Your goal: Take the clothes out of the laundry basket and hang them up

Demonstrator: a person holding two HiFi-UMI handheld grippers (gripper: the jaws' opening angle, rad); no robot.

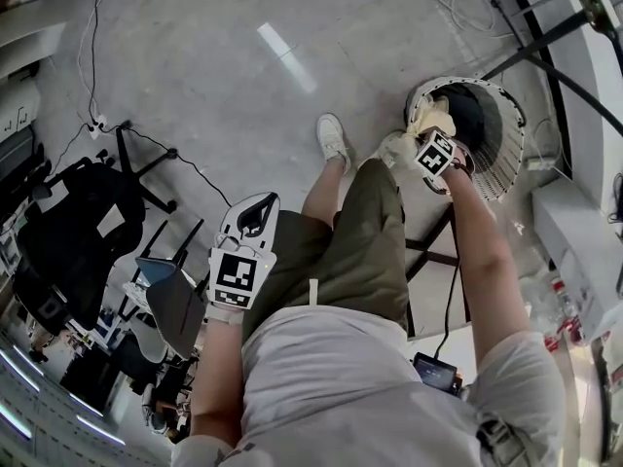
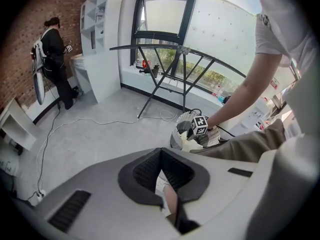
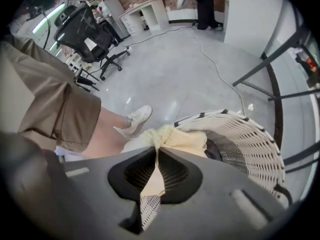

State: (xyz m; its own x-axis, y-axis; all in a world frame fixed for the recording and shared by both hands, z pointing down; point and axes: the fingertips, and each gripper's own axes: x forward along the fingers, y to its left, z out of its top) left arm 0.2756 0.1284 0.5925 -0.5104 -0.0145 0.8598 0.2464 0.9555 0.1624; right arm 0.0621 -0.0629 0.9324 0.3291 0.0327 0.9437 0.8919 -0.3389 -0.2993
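Observation:
The white perforated laundry basket (image 1: 501, 154) stands on the floor at the upper right of the head view, by my right leg. My right gripper (image 1: 430, 136) is at its rim, shut on a pale yellow garment (image 3: 172, 136) that bunches over the rim (image 3: 240, 129) and runs back between the pads. Dark clothes (image 3: 216, 149) lie deeper in the basket. My left gripper (image 1: 258, 202) hangs over my left thigh, away from the basket, shut with nothing in it. Its own view shows the basket (image 2: 186, 130) and the right gripper's marker cube (image 2: 200, 125) ahead.
A black metal drying rack (image 2: 165, 46) stands behind the basket by the window, and its bars (image 1: 550, 42) cross the upper right. A black office chair (image 1: 83, 217) and floor cables (image 1: 97, 125) are at left. Another person (image 2: 54, 51) stands far off by white shelves.

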